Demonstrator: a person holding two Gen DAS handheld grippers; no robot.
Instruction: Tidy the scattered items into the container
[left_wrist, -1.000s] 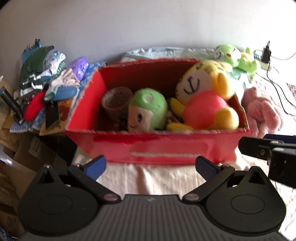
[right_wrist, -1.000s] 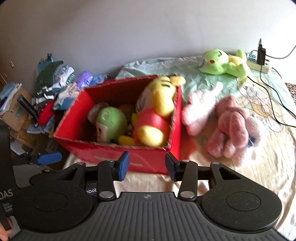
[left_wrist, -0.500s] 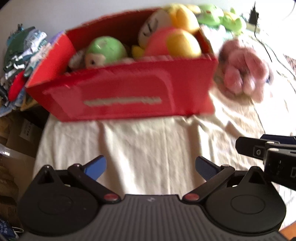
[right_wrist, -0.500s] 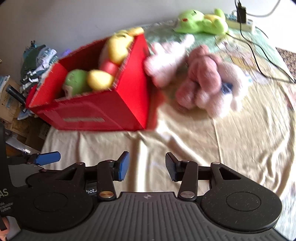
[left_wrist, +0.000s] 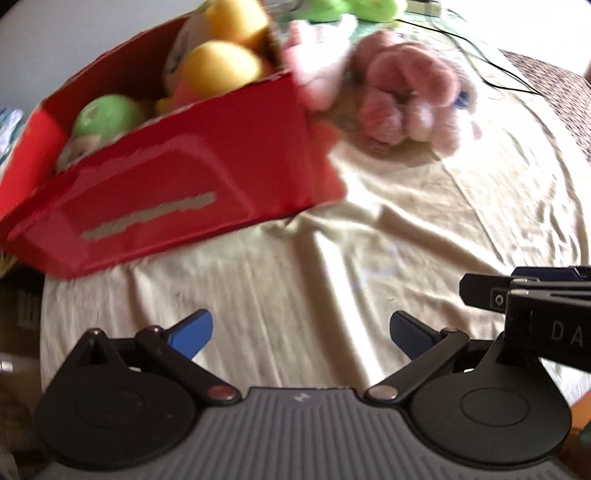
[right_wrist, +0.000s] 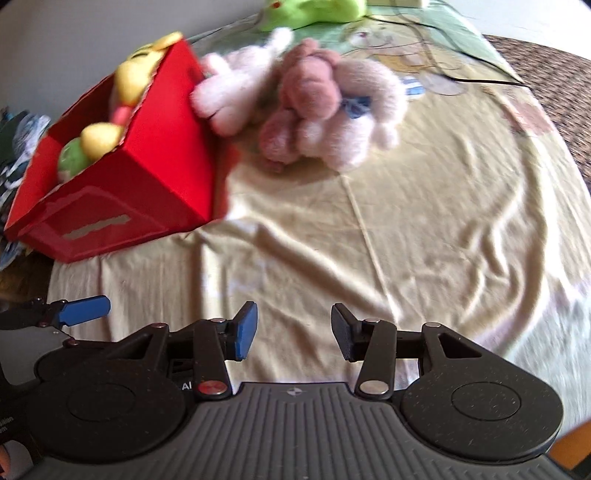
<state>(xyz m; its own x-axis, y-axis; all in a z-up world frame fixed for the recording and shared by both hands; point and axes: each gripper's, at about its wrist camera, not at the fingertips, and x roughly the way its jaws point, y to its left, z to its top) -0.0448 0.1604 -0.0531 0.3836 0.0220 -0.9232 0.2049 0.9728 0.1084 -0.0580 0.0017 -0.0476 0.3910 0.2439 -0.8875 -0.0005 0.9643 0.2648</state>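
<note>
Several plush toys already fill the red box (right_wrist: 122, 177) at the far left: a green round one (left_wrist: 107, 114) and a big yellow and red one (left_wrist: 218, 70), with folded clothes (right_wrist: 18, 147) behind the box at the left edge. This box stands on a wrinkled pale yellow sheet (right_wrist: 369, 240). Touching its right wall lies a pale pink plush (right_wrist: 236, 96), and just beside that, more to the right, a darker pink plush (right_wrist: 325, 110) with a small blue bow. Farther back lies a green plush (right_wrist: 314, 13), and thin black cables (right_wrist: 461, 70) run over the green patterned cloth at the far right.

Both claws hang near the viewer above the bare sheet, well apart from the pink toys, and nothing stands between them and the toys. The left gripper (left_wrist: 301, 332) has its blue-tipped fingers spread wide and holds nothing. The right gripper (right_wrist: 293, 332) has a narrower gap between its fingers, also with nothing inside. From the right claw the darker pink plush is straight ahead and far; from the left claw it is far and to the right. Both views are somewhat blurred.
</note>
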